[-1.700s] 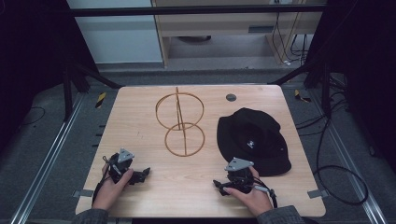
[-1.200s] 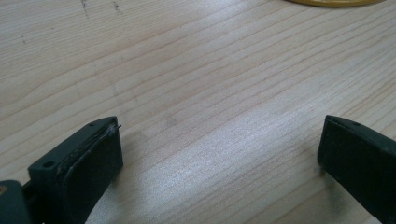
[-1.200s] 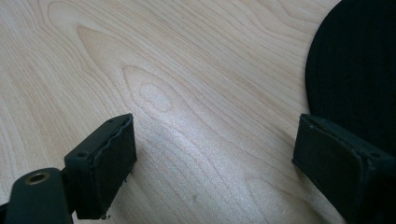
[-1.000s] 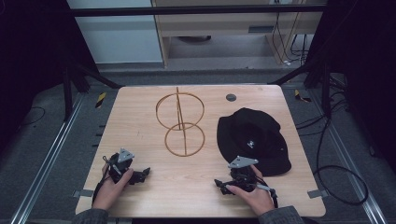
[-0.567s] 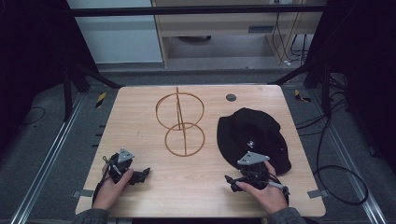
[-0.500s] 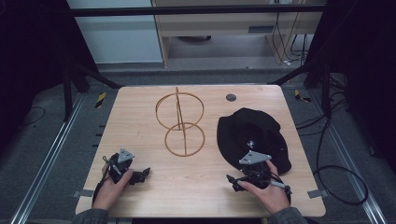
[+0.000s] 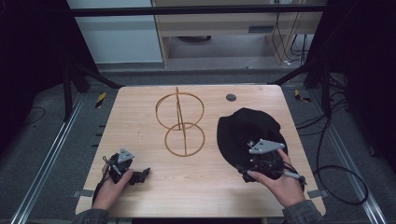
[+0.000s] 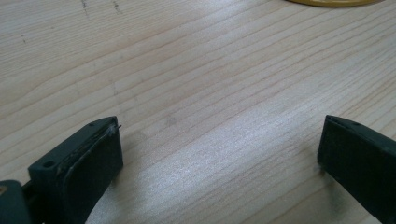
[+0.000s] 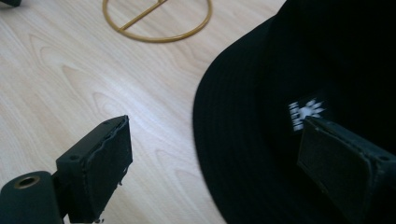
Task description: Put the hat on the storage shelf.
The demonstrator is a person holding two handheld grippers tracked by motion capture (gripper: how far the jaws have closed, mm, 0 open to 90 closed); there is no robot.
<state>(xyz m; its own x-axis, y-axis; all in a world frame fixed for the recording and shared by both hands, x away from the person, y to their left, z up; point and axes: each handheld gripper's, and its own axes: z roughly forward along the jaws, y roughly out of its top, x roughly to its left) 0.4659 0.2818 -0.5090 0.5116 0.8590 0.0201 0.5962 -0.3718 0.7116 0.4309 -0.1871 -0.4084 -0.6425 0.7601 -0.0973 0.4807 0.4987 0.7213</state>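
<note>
Right gripper (image 7: pixel 264 164) has slid rightward over the black hat's (image 7: pixel 247 130) brim, jaws spread wide, nothing held | pickup looks imminent | hat flat beneath and ahead of it, logo up, long axis running away from the gripper | left gripper (image 7: pixel 133 175) parked, jaws apart.

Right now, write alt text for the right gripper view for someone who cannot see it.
The open right gripper hovers at the brim of a black hat with a small white logo, one jaw over the brim and the other over bare wooden table. A gold wire stand lies beyond.
</note>
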